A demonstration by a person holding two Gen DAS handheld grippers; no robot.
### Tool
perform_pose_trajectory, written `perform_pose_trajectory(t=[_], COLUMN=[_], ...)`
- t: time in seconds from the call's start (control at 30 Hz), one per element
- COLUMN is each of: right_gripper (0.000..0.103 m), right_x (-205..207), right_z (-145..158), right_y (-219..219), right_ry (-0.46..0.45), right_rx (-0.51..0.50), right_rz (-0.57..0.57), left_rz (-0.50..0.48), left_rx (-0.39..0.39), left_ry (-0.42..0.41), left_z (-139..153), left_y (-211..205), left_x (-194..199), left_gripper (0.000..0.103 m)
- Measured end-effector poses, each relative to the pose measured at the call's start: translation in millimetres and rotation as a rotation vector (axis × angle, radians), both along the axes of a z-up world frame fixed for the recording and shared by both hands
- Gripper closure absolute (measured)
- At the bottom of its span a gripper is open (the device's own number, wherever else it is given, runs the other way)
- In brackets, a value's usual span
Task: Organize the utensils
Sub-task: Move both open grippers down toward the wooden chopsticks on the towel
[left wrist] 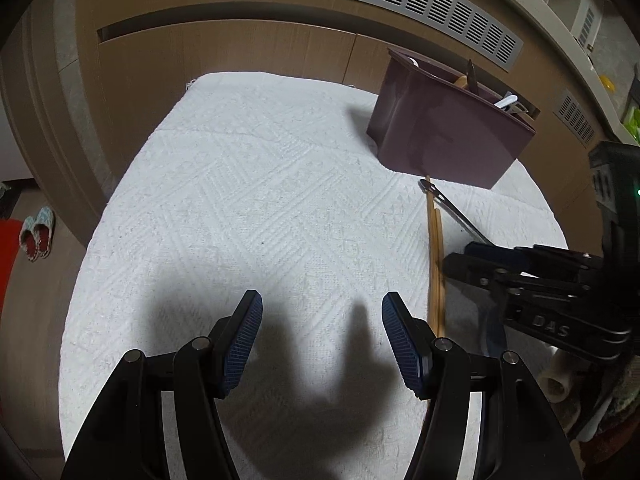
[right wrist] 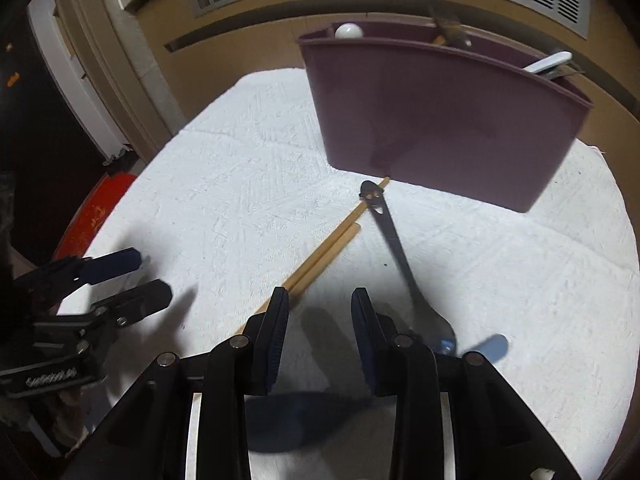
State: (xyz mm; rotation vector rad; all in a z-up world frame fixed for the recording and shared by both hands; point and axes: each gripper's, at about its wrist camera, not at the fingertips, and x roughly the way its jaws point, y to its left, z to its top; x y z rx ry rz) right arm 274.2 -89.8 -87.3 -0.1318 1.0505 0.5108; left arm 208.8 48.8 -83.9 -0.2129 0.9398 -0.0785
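- While both tools hang just over the white cloth (left wrist: pixel 248 184), the left gripper (left wrist: pixel 322 340) has its blue pads spread wide, holding nothing and touching nothing.
- Spread less widely, the right gripper (right wrist: pixel 320 320) is also empty; its left finger (right wrist: pixel 276 320) lies over the near part of the chopsticks (right wrist: pixel 320 258), though contact is hard to judge from this angle.
- Just right of that gripper, a metal spoon (right wrist: pixel 400 256) lies on the cloth, bowl near, handle running far.
- Spoon handle tip and chopstick ends meet close to the base of the purple holder (right wrist: pixel 436 120).
- Farthest off, the holder stands upright at the far right, with a few utensils poking above its rim.
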Motion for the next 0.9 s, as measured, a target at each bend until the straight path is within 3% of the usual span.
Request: perform_pose_trajectory(t=[0.37,0.63,0.77,0.9], right_gripper=[0.073,0.074,0.076,0.076], right_x=[-1,-1,2,5], right_z=[-3,4,1,2], right_y=[0,-14,4,6], right_ry=[-0.033,-0.005,-0.048,-0.041], right_rx=[-0.129,0.018,-0.088,-0.107], right_rz=[-0.026,-0.054,-0.055,-0.058], left_rz=[0.016,0.009,0.020,0.024], left_rx=[-0.021,-0.016,-0.017,-0.024], left_ry=[0.010,0.014,0.014,0.015], left_z=[-4,-5,-4,-6], left_y=[7,6,10,12], left_x=[-1,0,-1,-1], left_gripper=[0.040,0.040,0.040,0.040])
